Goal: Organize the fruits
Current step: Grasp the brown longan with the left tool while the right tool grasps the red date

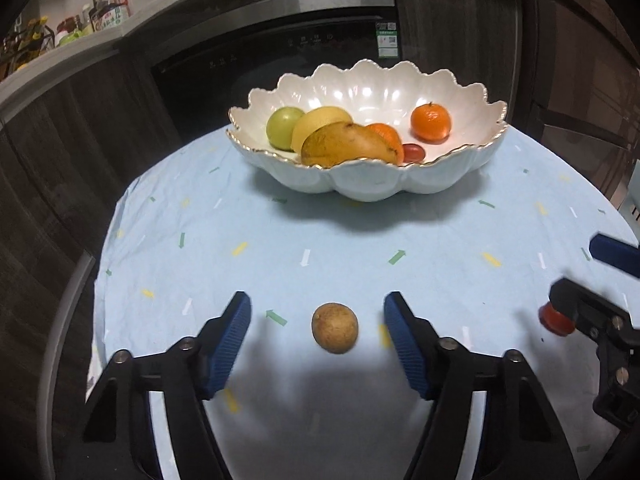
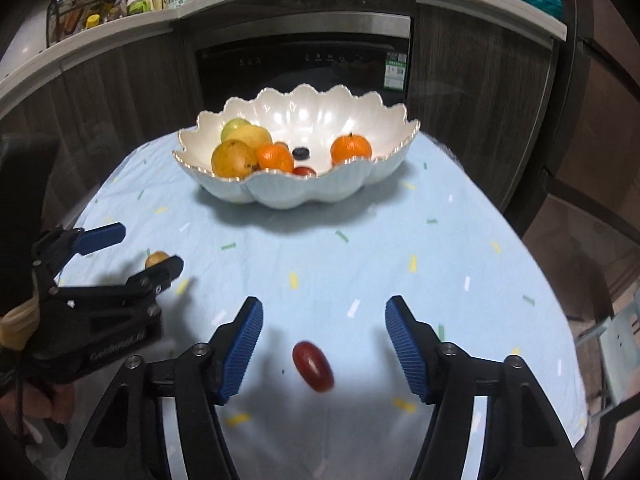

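We see a round table (image 1: 440, 240) under a pale blue cloth, and a scalloped white bowl (image 1: 384, 184) standing near its far edge, in front of a dark oven door (image 1: 280, 52). In the bowl lie a green apple (image 1: 282, 126), a yellow fruit (image 1: 316, 122), a brownish mango (image 1: 348, 146), two tangerines, one (image 1: 386, 134) against the mango and one (image 1: 431, 122) alone on the right side, and a small red fruit (image 1: 414, 153) at the near rim; from the right wrist we also make out a dark berry (image 2: 301, 153) in the middle. Toward the near edge of the table, a small round brown fruit (image 1: 335, 328) rests on the cloth between the blue pads of our left hand-held gripper (image 1: 318, 320), whose jaws stand apart and touch nothing. Just to its right, a red grape tomato (image 2: 313, 366) lies on the cloth between the pads of our right hand-held gripper (image 2: 324, 322), which is likewise apart with clear gaps on both sides. No earlier frame lets us speak of motion. From the right wrist, a hand (image 2: 44, 400) grips the left tool's black body at the table's left edge.
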Available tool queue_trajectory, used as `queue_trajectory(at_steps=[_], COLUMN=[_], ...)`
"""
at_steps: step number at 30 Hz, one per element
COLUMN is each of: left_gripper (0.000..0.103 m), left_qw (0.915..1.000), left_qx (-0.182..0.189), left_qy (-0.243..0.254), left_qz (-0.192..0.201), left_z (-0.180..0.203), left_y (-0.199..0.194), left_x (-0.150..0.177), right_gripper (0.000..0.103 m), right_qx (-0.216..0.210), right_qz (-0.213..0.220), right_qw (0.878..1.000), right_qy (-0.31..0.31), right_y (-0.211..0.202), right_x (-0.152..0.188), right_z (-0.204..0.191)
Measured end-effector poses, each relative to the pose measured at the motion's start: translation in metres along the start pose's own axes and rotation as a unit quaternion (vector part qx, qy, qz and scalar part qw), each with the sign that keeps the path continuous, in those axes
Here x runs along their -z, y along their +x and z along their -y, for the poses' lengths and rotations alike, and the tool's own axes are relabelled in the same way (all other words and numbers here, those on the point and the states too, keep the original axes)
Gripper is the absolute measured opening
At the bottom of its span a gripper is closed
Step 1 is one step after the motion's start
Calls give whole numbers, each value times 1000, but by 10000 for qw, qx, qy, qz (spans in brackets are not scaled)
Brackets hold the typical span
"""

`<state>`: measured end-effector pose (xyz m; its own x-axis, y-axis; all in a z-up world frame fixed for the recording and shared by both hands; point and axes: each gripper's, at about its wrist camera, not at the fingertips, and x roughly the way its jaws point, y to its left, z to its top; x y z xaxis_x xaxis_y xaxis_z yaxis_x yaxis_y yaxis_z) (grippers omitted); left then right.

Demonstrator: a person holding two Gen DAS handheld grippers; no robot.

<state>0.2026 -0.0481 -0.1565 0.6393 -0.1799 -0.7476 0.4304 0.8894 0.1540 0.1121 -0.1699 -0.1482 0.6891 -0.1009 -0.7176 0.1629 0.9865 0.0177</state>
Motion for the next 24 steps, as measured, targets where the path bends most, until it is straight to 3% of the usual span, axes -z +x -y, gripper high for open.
queue_trajectory(at_steps=[3,14,24], left_gripper=[64,59,30], left_qw=[9999,9993,9982], left_qx=[40,145,401], left_qy=[-101,-240,-363], left_qz=[-60,-244,-260], left_z=[-4,-8,-7], left_y=[5,23,22], left_x=[-2,2,3], right_gripper=[54,43,25], right_qx=[47,34,-101], right_qz=[-118,-536,-606], right_qw=[9999,9985,9979], right_qy=[85,63,185], right_y=[4,18,19], right_x=[2,14,17], right_z=[2,-1,3])
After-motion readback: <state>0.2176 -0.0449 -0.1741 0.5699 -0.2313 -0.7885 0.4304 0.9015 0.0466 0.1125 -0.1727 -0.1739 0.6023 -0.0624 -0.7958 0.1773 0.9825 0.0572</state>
